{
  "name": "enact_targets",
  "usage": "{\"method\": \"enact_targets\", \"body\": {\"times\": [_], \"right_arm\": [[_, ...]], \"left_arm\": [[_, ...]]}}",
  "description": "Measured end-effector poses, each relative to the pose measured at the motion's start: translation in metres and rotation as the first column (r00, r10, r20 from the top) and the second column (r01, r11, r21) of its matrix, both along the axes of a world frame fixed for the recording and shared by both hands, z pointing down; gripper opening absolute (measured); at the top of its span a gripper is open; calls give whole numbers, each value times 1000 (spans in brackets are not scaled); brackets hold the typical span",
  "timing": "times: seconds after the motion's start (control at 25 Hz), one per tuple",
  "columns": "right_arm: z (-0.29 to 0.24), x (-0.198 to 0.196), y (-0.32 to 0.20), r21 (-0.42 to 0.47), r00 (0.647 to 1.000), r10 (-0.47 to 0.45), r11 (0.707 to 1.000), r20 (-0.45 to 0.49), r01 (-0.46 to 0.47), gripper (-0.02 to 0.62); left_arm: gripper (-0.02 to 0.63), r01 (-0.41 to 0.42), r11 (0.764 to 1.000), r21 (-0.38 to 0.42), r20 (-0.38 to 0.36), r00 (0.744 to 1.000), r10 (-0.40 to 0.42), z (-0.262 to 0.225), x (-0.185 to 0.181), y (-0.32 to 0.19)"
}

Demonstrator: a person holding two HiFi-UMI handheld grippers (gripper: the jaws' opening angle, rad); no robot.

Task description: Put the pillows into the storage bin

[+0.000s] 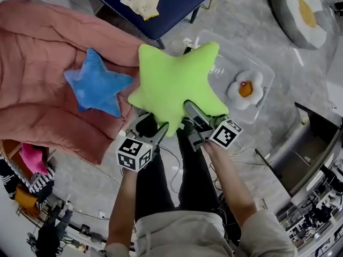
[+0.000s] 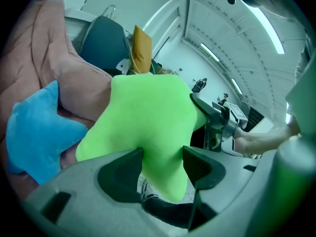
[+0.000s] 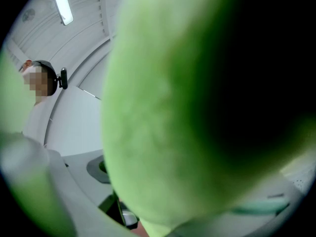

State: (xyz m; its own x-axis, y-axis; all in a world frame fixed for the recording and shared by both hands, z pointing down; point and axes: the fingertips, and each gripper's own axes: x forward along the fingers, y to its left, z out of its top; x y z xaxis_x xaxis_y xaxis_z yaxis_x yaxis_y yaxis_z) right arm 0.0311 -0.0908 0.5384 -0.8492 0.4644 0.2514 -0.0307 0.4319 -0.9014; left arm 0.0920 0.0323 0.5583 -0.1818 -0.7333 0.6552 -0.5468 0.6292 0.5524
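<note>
Now the left gripper (image 1: 154,130) and right gripper (image 1: 194,116) each clamp the green pillow (image 1: 174,82) beside the bin (image 1: 266,90); next it probably needs lowering inside, then release.

I see a lime green star pillow (image 1: 174,82), plush and broad, held up with its flat face toward me. My left tool (image 1: 155,126) is clamped on its lower left arm and my right tool (image 1: 194,114) on its lower right arm. The star's right side overlaps the near corner of the clear plastic storage bin (image 1: 268,84), which sits on the floor. Inside it lies a small white flower-shaped pillow (image 1: 245,89) with an orange centre. A blue star pillow (image 1: 96,84) lies flat on a pink blanket (image 1: 43,52), just left of the green one.
</note>
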Motion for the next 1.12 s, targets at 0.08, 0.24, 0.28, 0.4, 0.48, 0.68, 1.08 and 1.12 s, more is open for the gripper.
{"method": "enact_targets", "body": {"times": [0.08,0.24,0.28,0.4,0.48,0.68,1.08,1.12], "right_arm": [[8,12,-27,-25,997,75,997,-28,-76,446],[26,42,-87,-38,973,222,974,-69,-225,446],[30,49,-100,-26,966,245,969,-76,-248,446],[43,70,-138,21,953,287,958,-101,-286,446],[50,84,-160,39,943,313,950,-115,-310,446],[69,118,-213,114,913,380,924,-150,-366,446],[135,148,-312,313,833,489,858,-258,-407,451],[145,149,-322,340,815,508,846,-278,-411,453]], "left_arm": [[258,-43,999,2,7,999,43,1,2,-20],[255,-145,989,8,31,989,145,3,1,-66],[255,-154,988,20,33,988,153,2,-1,-78],[255,-147,987,64,21,989,146,0,-4,-110],[255,-160,985,70,15,987,159,2,-2,-127],[255,-229,972,50,12,973,229,2,17,-162],[255,-342,940,8,-13,939,342,5,30,-199],[255,-337,941,4,-19,941,337,7,29,-201]]}}
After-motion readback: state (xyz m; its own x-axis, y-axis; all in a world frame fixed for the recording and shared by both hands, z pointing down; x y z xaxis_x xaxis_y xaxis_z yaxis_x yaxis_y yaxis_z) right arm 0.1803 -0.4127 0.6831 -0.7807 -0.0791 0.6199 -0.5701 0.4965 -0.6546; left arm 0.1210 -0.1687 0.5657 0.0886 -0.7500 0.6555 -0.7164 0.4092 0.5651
